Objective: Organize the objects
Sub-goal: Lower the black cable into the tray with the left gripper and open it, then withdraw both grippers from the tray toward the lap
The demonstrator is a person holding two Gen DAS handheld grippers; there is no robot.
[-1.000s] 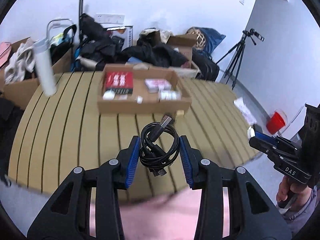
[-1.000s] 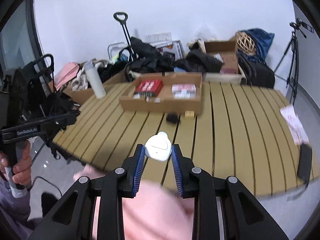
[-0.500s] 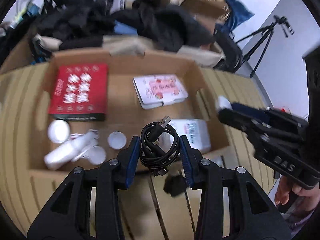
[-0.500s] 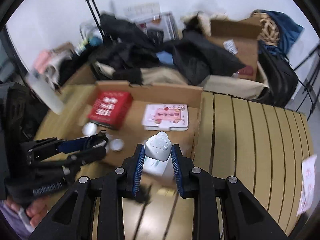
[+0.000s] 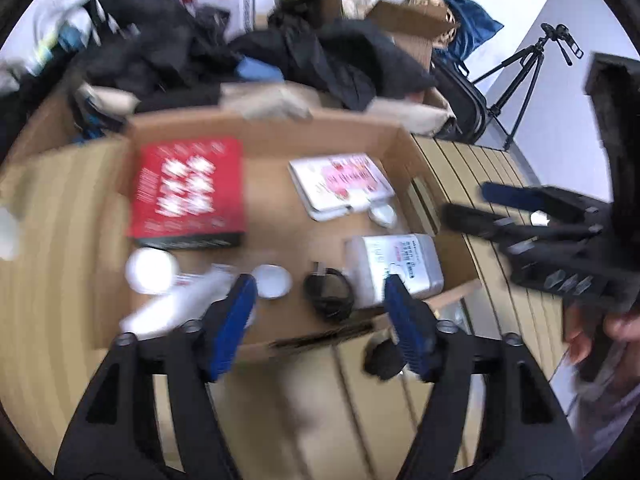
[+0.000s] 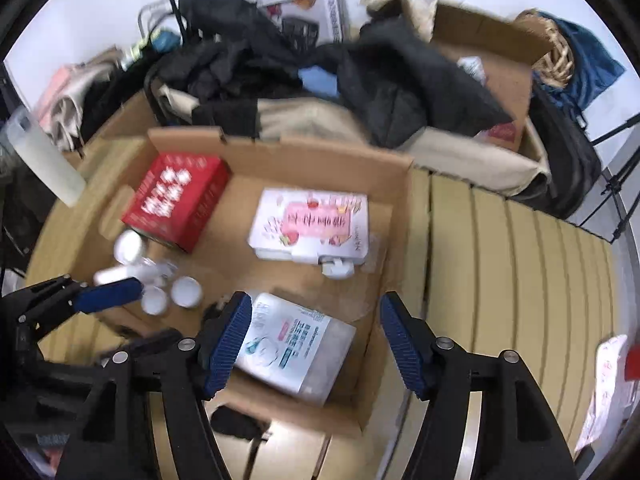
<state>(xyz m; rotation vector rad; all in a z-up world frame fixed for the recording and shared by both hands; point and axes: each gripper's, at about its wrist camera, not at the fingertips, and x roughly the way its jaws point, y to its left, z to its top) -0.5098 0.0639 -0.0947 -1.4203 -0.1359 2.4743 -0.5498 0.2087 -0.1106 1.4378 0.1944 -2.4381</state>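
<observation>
A coiled black cable (image 5: 328, 294) lies on the floor of the shallow cardboard box (image 5: 272, 132), free of my left gripper (image 5: 320, 312), whose jaws are opening above it. A small white charger-like piece (image 6: 338, 267) rests in the box beside the white and pink carton (image 6: 312, 228). My right gripper (image 6: 316, 320) hovers over the wipes pack (image 6: 292, 344) with its jaws opening and nothing held. Each gripper shows in the other's view: the right gripper (image 5: 466, 200) at the box's right wall, the left gripper (image 6: 128, 316) at its front left.
The box also holds a red carton (image 5: 188, 188), white lids (image 5: 272, 280) and a white tube (image 5: 176, 304). A small black object (image 6: 236, 422) lies on the slatted table before the box. Dark clothes (image 6: 380, 80) pile behind; a tripod (image 5: 520, 64) stands far right.
Both grippers moved forward over the box and tipped down. The left let go of the cable and the right let go of the white piece; both now lie in the box.
</observation>
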